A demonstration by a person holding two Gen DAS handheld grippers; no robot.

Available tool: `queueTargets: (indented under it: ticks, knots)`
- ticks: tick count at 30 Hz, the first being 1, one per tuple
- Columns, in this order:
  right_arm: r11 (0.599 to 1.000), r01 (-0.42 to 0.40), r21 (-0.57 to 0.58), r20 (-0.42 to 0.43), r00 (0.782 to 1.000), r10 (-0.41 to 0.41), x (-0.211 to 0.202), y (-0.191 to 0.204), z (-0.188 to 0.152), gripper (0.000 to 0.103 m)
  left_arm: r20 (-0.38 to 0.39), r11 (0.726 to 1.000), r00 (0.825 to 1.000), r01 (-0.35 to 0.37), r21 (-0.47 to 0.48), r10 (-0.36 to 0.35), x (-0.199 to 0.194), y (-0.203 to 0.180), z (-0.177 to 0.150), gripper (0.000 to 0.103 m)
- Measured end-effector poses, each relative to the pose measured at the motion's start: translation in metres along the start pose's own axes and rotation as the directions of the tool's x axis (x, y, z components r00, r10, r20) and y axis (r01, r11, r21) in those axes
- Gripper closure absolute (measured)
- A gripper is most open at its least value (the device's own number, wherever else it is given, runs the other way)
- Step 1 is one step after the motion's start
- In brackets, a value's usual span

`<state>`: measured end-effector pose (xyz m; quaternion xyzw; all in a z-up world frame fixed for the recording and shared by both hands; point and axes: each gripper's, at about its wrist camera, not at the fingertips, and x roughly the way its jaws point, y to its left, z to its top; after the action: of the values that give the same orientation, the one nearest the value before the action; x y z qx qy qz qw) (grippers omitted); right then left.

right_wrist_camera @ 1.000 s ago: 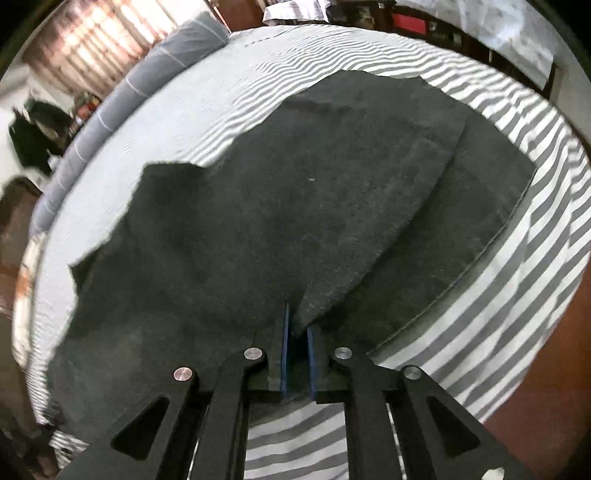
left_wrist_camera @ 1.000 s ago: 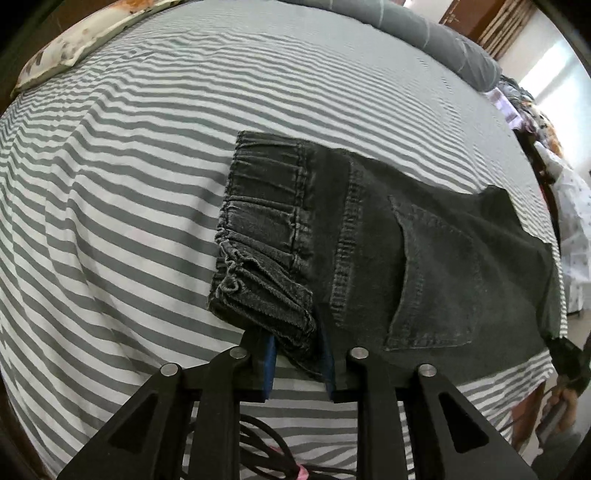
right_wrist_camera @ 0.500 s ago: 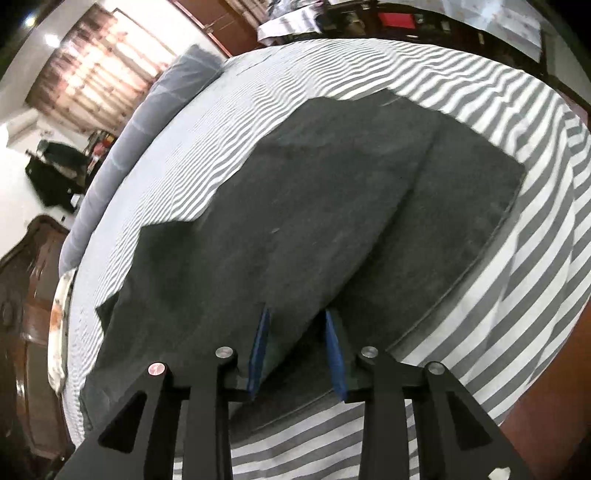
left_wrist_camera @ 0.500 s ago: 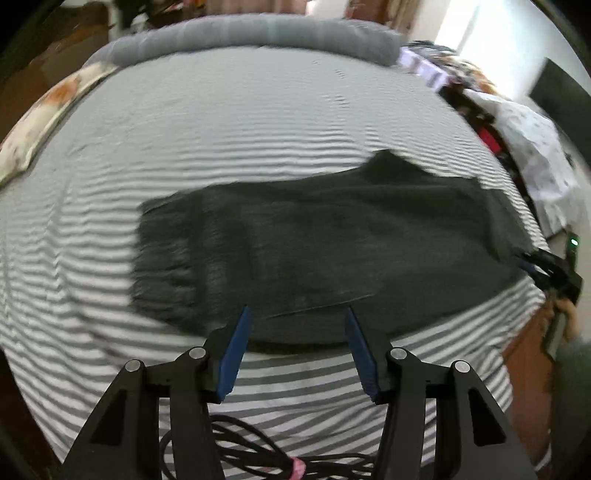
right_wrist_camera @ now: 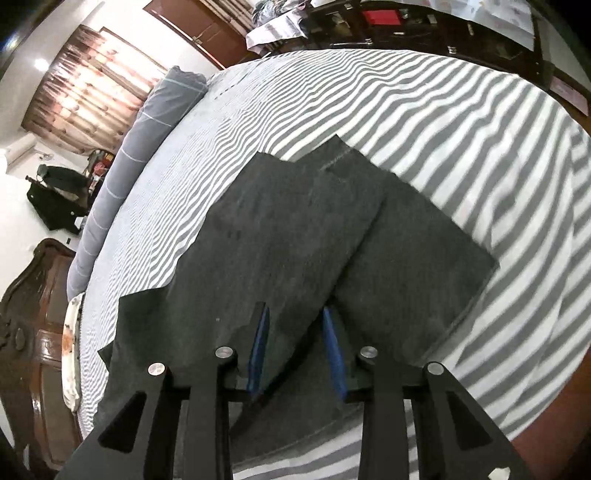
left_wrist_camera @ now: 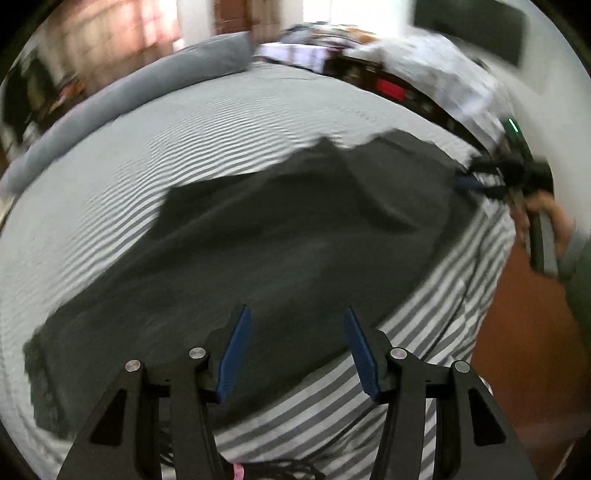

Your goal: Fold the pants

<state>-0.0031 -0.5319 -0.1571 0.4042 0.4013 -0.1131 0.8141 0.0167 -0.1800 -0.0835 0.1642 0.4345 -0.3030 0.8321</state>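
Dark grey denim pants (left_wrist_camera: 277,240) lie flat along the striped bed, one leg laid over the other, hems (right_wrist_camera: 343,155) at the far end in the right wrist view. My left gripper (left_wrist_camera: 295,332) hovers open above the pants' near edge, with no cloth between its blue pads (left_wrist_camera: 236,350). My right gripper (right_wrist_camera: 295,332) is open too, over the near edge of the legs; the cloth lies below its pads (right_wrist_camera: 258,350) and is not pinched. In the blurred left wrist view the right gripper (left_wrist_camera: 476,181) shows at the far right, held by a hand (left_wrist_camera: 546,218).
The grey-and-white striped sheet (right_wrist_camera: 443,129) covers the bed. A long grey bolster (right_wrist_camera: 147,122) lies along the far side, a carved wooden headboard (right_wrist_camera: 33,295) stands on the left, and dark furniture with clutter (right_wrist_camera: 406,26) is beyond. The bed's brown edge (left_wrist_camera: 517,332) is close on the right.
Both grippers let go of the pants and opened. The left one swung away from the waistband, along the pants towards the legs. The right one drew back from the cloth.
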Motion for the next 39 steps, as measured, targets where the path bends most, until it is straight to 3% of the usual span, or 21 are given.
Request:
queueTargets:
  ticks: [5,9,17,18,22,26,29,33,39]
  knots:
    - [0.999,-0.046,0.003,-0.016,0.999,0.046,0.005,-0.006,0.017,0.075,0.019,0.978,1.000,0.001,0.207,-0.005,0.035,-0.068,0.013,0.049]
    - [0.997,-0.074,0.011,-0.023,0.997,0.074,0.007,-0.014,0.028,0.079,0.023,0.957,1.000,0.003,0.291,-0.010,0.058,-0.099,0.018,0.049]
    - [0.994,-0.110,0.016,0.000,0.994,0.110,0.002,-0.023,0.042,0.080,0.032,0.969,0.999,-0.018,0.245,0.011,0.095,-0.109,0.035,0.050]
    - [0.994,-0.112,0.016,0.000,0.994,0.112,0.001,-0.025,0.043,0.080,0.037,0.972,0.999,-0.015,0.235,0.007,0.096,-0.108,0.036,0.053]
    - [0.992,-0.124,0.022,0.009,0.992,0.124,0.001,-0.026,0.044,0.080,0.025,0.978,0.999,0.040,0.207,-0.046,0.104,-0.106,0.043,0.080]
    - [0.991,-0.131,0.026,0.014,0.991,0.131,0.002,-0.029,0.045,0.080,0.024,0.974,0.997,0.060,0.217,-0.067,0.102,-0.108,0.042,0.089]
    - [0.989,-0.139,0.050,0.029,0.990,0.138,0.000,-0.034,0.047,0.080,0.023,0.973,0.995,0.087,0.213,-0.094,0.098,-0.109,0.042,0.091]
    - [0.991,-0.124,0.056,0.025,0.992,0.123,0.001,-0.039,0.050,0.093,0.027,0.966,0.997,0.065,0.248,-0.074,0.096,-0.116,0.038,0.091]
    - [0.992,-0.114,0.053,0.038,0.993,0.112,-0.003,-0.040,0.053,0.098,0.030,0.959,0.997,0.056,0.280,-0.067,0.098,-0.130,0.040,0.091]
